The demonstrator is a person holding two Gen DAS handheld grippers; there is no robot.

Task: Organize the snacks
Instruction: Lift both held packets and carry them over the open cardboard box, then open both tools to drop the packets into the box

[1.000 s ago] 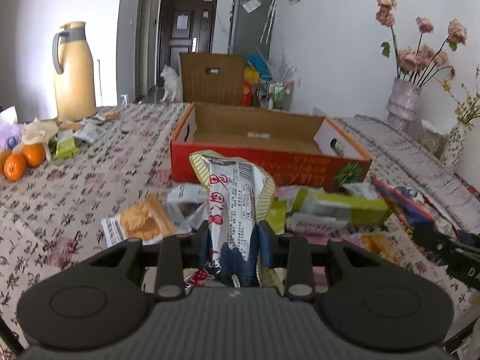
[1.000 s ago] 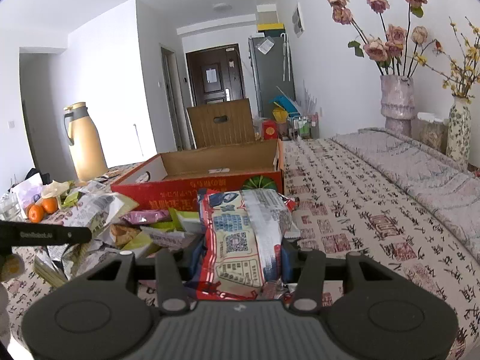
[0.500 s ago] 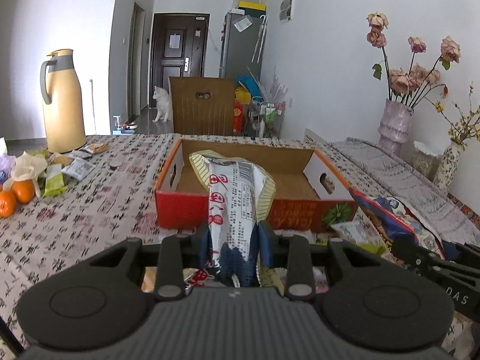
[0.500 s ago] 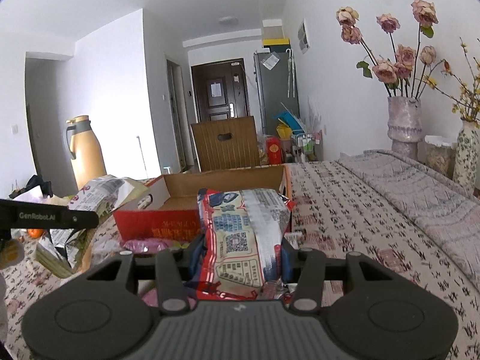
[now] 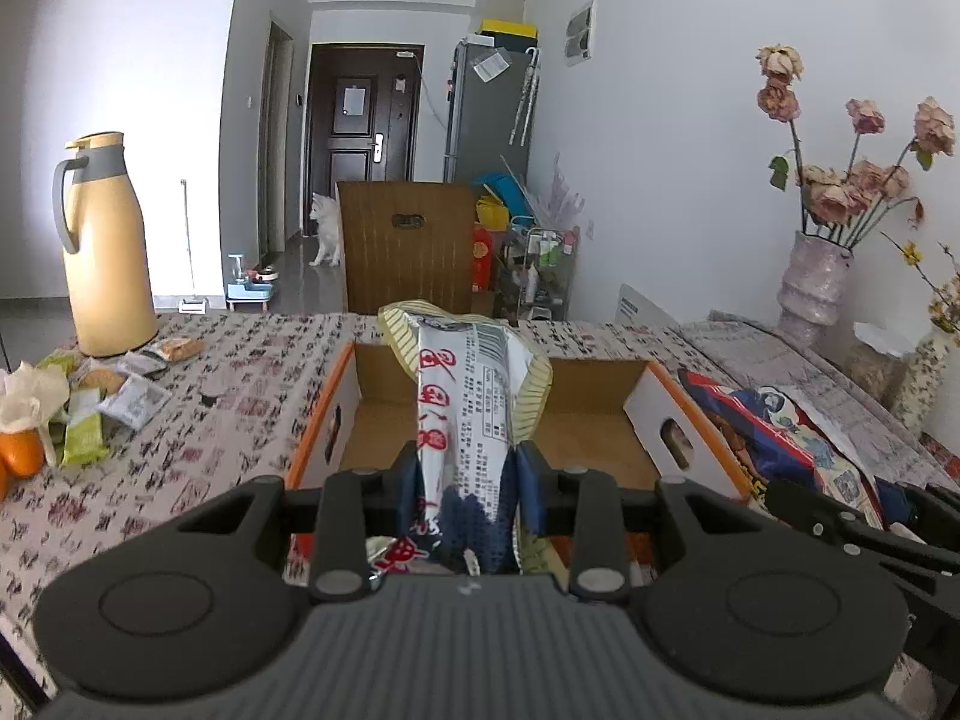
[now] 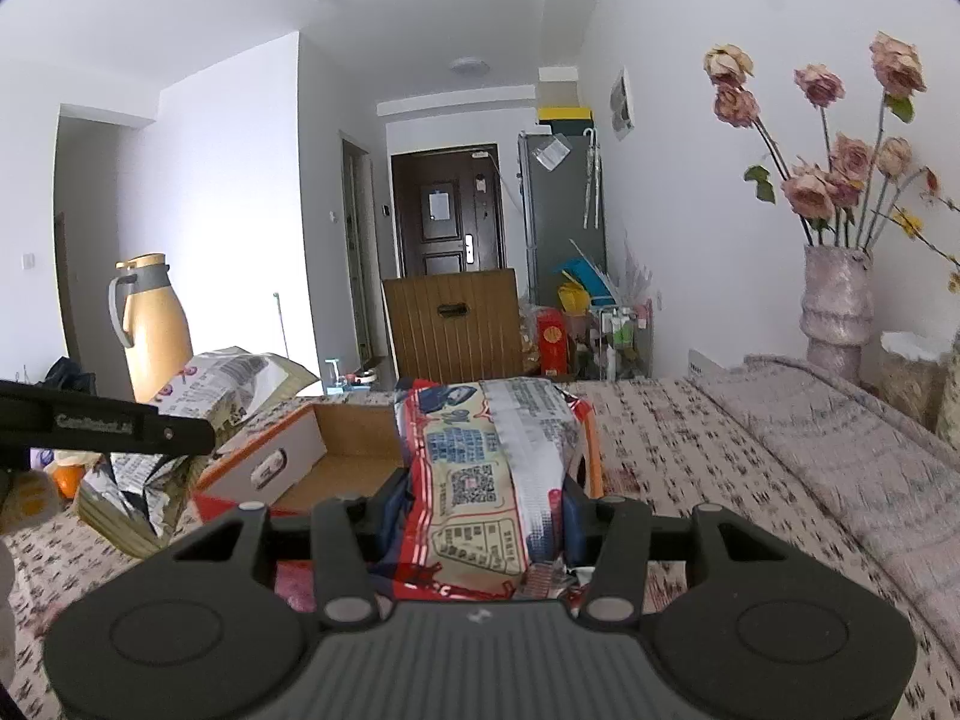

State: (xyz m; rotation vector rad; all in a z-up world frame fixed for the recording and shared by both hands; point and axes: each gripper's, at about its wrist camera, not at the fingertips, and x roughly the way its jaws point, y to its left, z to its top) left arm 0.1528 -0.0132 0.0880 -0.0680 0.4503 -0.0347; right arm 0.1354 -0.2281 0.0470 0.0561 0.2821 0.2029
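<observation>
My left gripper [image 5: 467, 480] is clamped on a white snack bag [image 5: 465, 414] with red characters and a yellow striped edge. Both pads press the lower part of the bag; its top stands upright above the fingers. In this view the bag is over the near edge of the open cardboard box [image 5: 600, 432], which has orange rims, white end walls with handle holes and a bare brown floor.

My right gripper [image 6: 480, 510] is clamped on a red snack bag [image 6: 486, 468] with a printed back panel. The pads press its two sides, and the bag stands up between the fingers. It is over the right end of the same cardboard box [image 6: 336, 450]. In the left wrist view this bag shows just beside the right end wall of the box.

The box rests on a worktop [image 5: 198, 444] covered with a patterned cloth. On the left part of the worktop lie small snack packets [image 5: 129, 396], an orange [image 5: 21, 450] and a yellow jug [image 5: 105, 246]. A vase of dried roses [image 6: 837, 300] stands at the far right. Beyond the worktop I see a wooden chair back [image 5: 408, 246], and a white animal [image 5: 327, 228] sits in the hallway.
</observation>
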